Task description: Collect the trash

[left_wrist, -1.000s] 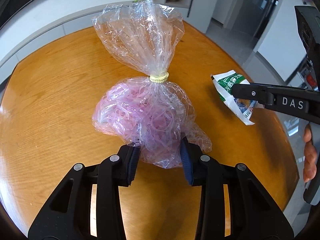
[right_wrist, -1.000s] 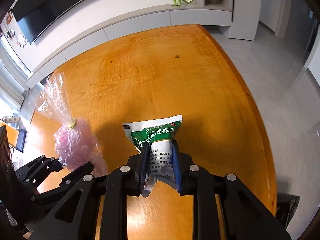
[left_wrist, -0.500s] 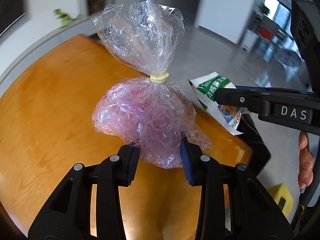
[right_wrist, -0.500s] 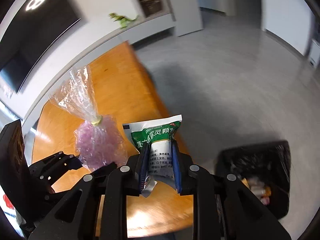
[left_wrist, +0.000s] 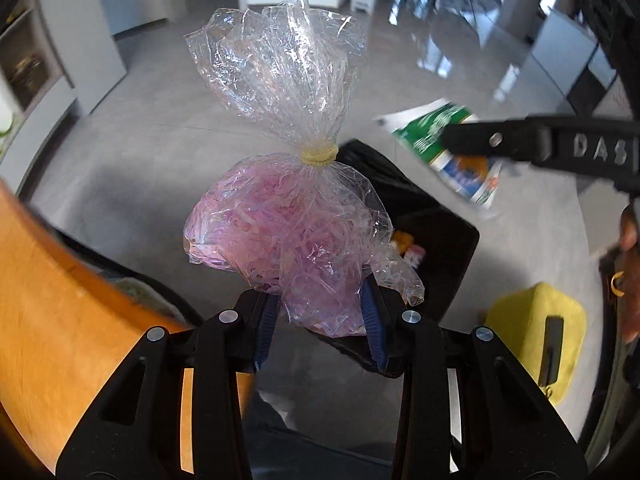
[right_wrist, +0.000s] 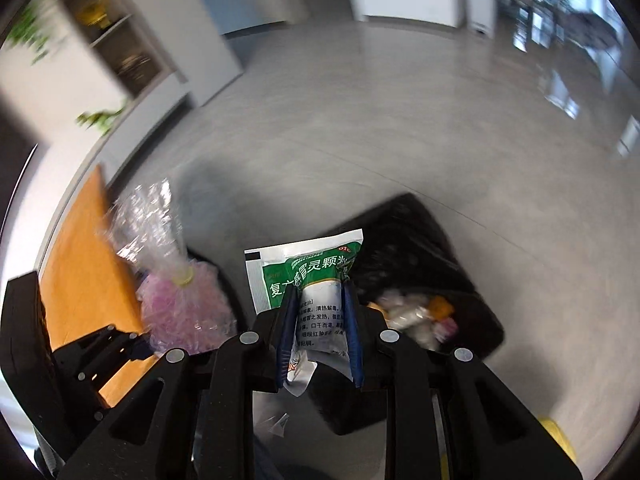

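Observation:
A clear plastic bag [left_wrist: 280, 236] of pink shreds, tied with a yellow band, sits between the blue pads of my left gripper [left_wrist: 320, 320], whose jaws are opening; the pads still touch the bag's bottom. My right gripper [right_wrist: 318, 332] holds a green and white medicine pouch [right_wrist: 316, 276] between its pads, and its jaws are opening too. Both hang over a black-lined trash bin [right_wrist: 420, 240] on the floor, with several bits of rubbish inside. The right wrist view shows the bag [right_wrist: 180, 312] and left gripper [right_wrist: 136, 344] at the left. The left wrist view shows the pouch [left_wrist: 424, 132], right gripper [left_wrist: 452, 140] and bin [left_wrist: 440, 240].
The orange wooden table's [left_wrist: 48, 300] edge lies at the left, behind both grippers. A yellow object [left_wrist: 520, 320] sits on the grey floor right of the bin. A person's hand [left_wrist: 628, 240] holds the right gripper. White cabinets and shelves stand farther back.
Both grippers swung off the table with their loads and now hang over the black bin on the floor. The view has rolled, and the table has slid to the left edge.

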### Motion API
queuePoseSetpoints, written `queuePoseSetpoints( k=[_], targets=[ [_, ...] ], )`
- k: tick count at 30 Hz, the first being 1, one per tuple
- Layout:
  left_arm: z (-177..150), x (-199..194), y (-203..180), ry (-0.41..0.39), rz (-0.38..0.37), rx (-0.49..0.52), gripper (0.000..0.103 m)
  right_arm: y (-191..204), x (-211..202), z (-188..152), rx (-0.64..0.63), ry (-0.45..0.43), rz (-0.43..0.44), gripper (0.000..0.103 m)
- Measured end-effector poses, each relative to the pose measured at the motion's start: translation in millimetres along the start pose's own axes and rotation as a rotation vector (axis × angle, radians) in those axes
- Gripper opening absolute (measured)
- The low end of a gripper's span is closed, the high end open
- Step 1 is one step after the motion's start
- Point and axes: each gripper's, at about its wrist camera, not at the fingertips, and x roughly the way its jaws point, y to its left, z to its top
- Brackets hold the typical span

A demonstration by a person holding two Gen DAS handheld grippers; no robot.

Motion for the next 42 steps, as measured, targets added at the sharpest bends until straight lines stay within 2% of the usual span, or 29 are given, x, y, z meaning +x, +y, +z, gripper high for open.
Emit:
queuePoseSetpoints(
  k=[1,2,3,4,5,6,7,13,19,25,34,36,39,42],
  targets=[
    [7,8,-4,0.01,0.0,0.013,0.041,-9,4,3,0.012,0.015,-0.029,0.041],
    [17,16,-7,0.018,-0.005,0.024,0.044,-18,7,4,0.042,0.022,-0.074,0.066],
    [13,15,-11,0.02,-0.009,0.03,0.053,-25,8,5,0.076,0.002,-0.103,0.072],
    [14,10,-9,0.02,-0.002,0.035,0.062,-30,8,6,0.092,-0.008,-0.114,0.072],
    [18,12,-11,0.009,0.018,0.04,0.09,-35,9,6,0.103,-0.004,-0.119,0.072],
    [21,9,-9,-0.006,0.036,0.041,0.097,-39,9,5,0.111,-0.003,-0.107,0.072],
    [21,6,-8,-0.026,0.05,0.047,0.097,-45,7,4,0.12,-0.007,-0.098,0.072],
    [24,1,9,-0.032,0.04,0.02,0.097,-46,4,7,0.114,-0.011,-0.062,0.072],
    [20,-5,4,-0.041,0.056,-0.01,0.097,-21,2,5,0.066,-0.007,-0.023,0.073],
    [3,-26,35,-0.066,0.079,-0.095,0.097,21,0,4,-0.004,-0.005,0.029,0.079],
    [-41,-70,104,-0.113,0.162,-0.23,0.097,116,4,-8,-0.167,0.022,0.123,0.09],
    [-55,-80,120,-0.124,0.191,-0.261,0.097,144,8,-14,-0.217,0.04,0.15,0.092],
    [-75,-96,142,-0.137,0.245,-0.304,0.097,186,12,-24,-0.296,0.045,0.168,0.1],
    [-103,-114,169,-0.147,0.282,-0.366,0.097,229,17,-35,-0.368,0.042,0.193,0.1]
  ],
)
